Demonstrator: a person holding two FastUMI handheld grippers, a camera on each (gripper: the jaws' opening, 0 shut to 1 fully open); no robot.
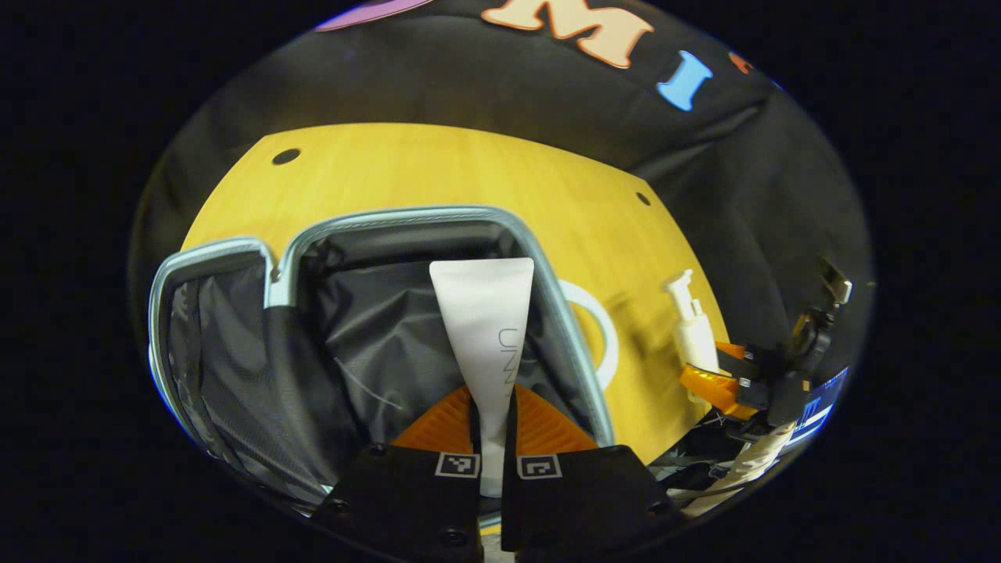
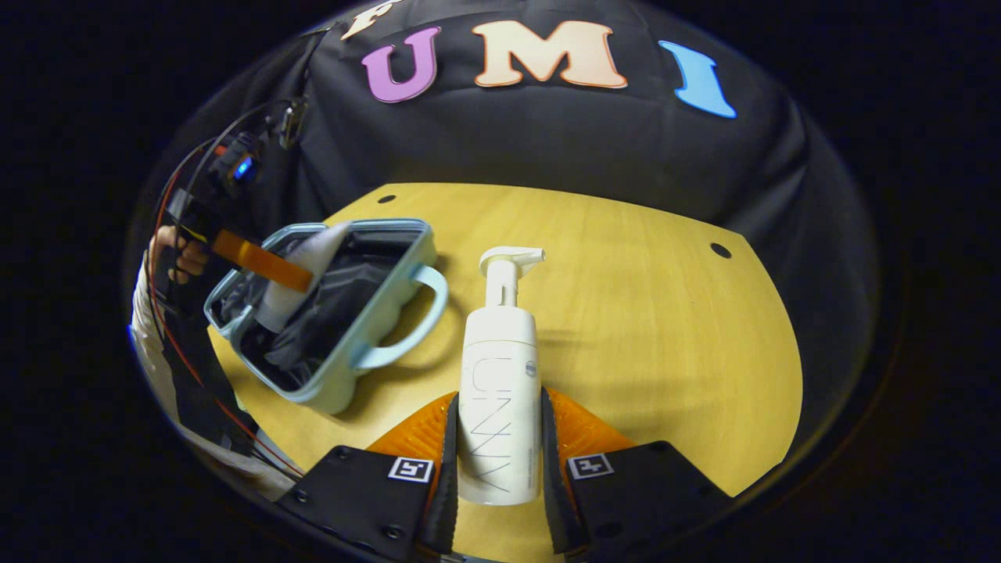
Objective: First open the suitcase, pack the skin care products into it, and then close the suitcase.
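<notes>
Two products counted in the left gripper view: one white tube [image 1: 485, 328] and one white pump bottle [image 1: 694, 332].
Left gripper [image 1: 494, 438]: clamped on the tube, both fingers pressing its narrow lower part; the tube's flat crimped end fans out wide at the top.
Tube place: held over the open suitcase [image 1: 375, 313], in front of its dark lining.
Suitcase look: one pale blue case, lid swung open at the left, rim trimmed with a light zipper band, crumpled black fabric inside, one white-looking handle [image 1: 598, 332] on its right side.
Table [image 1: 469, 172]: one yellow wooden top with two small dark holes near its far edge; the suitcase sits at its left edge.
Other gripper here: near the table's right edge, closed around the pump bottle.

One pump bottle [image 2: 500, 391] in the right gripper view: white, upright, grey lettering down its body, pump head on top.
Right gripper [image 2: 498, 457]: clamped on the bottle's lower body, a finger on each side.
Bottle place: near the table's [image 2: 665, 313] near edge, just right of the suitcase [image 2: 344, 313].
Suitcase here: open, pale blue handle toward the bottle.
Left gripper [image 2: 266, 266] here: over the suitcase, pinching the tube [image 2: 301, 274], held by one hand [image 2: 176, 254].
</notes>
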